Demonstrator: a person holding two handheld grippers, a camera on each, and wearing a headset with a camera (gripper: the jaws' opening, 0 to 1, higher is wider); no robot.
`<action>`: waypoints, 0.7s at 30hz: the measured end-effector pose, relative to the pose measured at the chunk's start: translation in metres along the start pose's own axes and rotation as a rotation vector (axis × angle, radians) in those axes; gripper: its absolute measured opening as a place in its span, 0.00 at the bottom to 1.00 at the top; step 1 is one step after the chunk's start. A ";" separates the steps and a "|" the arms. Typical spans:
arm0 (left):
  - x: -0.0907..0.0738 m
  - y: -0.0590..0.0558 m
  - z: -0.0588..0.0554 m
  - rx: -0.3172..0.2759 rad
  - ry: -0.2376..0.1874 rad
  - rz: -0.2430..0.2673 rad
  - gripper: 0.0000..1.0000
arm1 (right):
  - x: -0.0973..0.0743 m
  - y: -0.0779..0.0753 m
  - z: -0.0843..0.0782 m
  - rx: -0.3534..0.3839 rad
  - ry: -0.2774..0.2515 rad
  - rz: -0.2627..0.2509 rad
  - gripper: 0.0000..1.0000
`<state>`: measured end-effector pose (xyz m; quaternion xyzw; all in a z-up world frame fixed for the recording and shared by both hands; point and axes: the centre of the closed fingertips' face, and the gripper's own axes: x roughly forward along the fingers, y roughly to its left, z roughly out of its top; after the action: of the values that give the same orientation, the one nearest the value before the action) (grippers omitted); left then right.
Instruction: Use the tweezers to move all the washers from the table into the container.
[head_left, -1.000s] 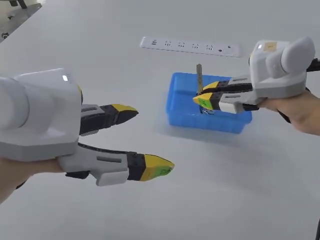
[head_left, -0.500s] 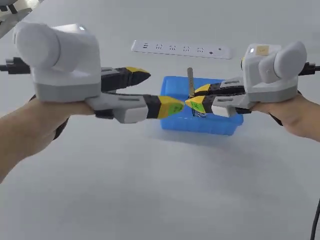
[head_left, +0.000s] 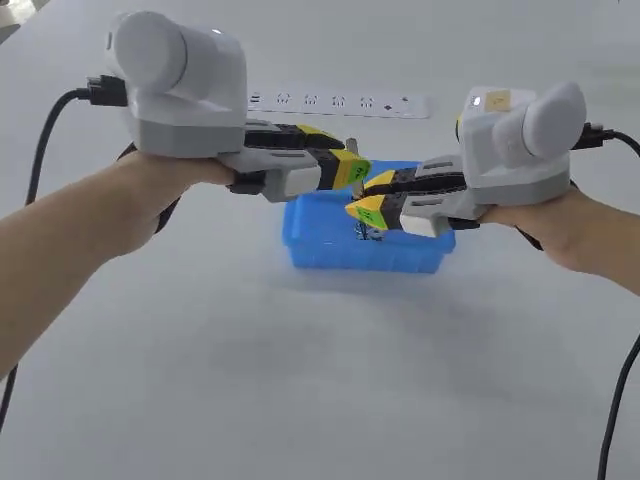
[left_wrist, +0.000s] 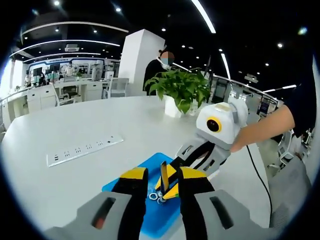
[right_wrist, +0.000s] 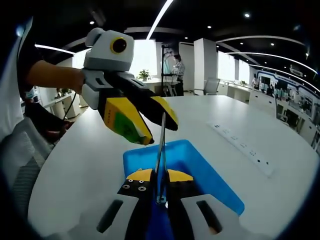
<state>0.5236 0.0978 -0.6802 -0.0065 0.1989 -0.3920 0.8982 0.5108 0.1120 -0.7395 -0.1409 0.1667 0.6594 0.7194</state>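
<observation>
A blue container (head_left: 330, 248) sits on the white table. My right gripper (head_left: 362, 198) hovers over it, shut on upright metal tweezers (right_wrist: 162, 140) whose tips point down into the container. My left gripper (head_left: 350, 165) reaches in from the left, open. In the left gripper view its jaws (left_wrist: 162, 175) stand either side of the tweezers' (left_wrist: 163, 176) upper end without closing on it. A few small washers (left_wrist: 154, 196) lie inside the container (left_wrist: 150, 220) under the tweezers' tips. The right gripper (left_wrist: 200, 152) faces me there, and the left gripper (right_wrist: 150, 127) shows in the right gripper view.
A white power strip (head_left: 340, 102) lies on the table behind the container. Cables trail from both grippers. A potted plant (left_wrist: 182, 90) stands further back on the table, with a person beyond it. Bare tabletop lies in front of the container.
My left gripper has swung up and to the right, from the near left of the table to the tweezers over the container. The right gripper still holds the tweezers above the container.
</observation>
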 end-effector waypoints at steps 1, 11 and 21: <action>0.000 -0.001 0.000 -0.001 0.000 -0.008 0.28 | 0.000 -0.001 0.000 -0.001 0.000 -0.002 0.10; 0.003 -0.012 0.008 0.039 -0.006 -0.067 0.22 | -0.002 0.002 -0.002 0.000 0.005 0.009 0.10; 0.002 -0.019 0.006 0.149 0.051 -0.093 0.09 | -0.003 0.000 0.000 -0.008 0.005 0.009 0.09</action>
<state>0.5137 0.0830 -0.6726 0.0614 0.1915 -0.4468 0.8717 0.5104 0.1095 -0.7379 -0.1446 0.1667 0.6629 0.7155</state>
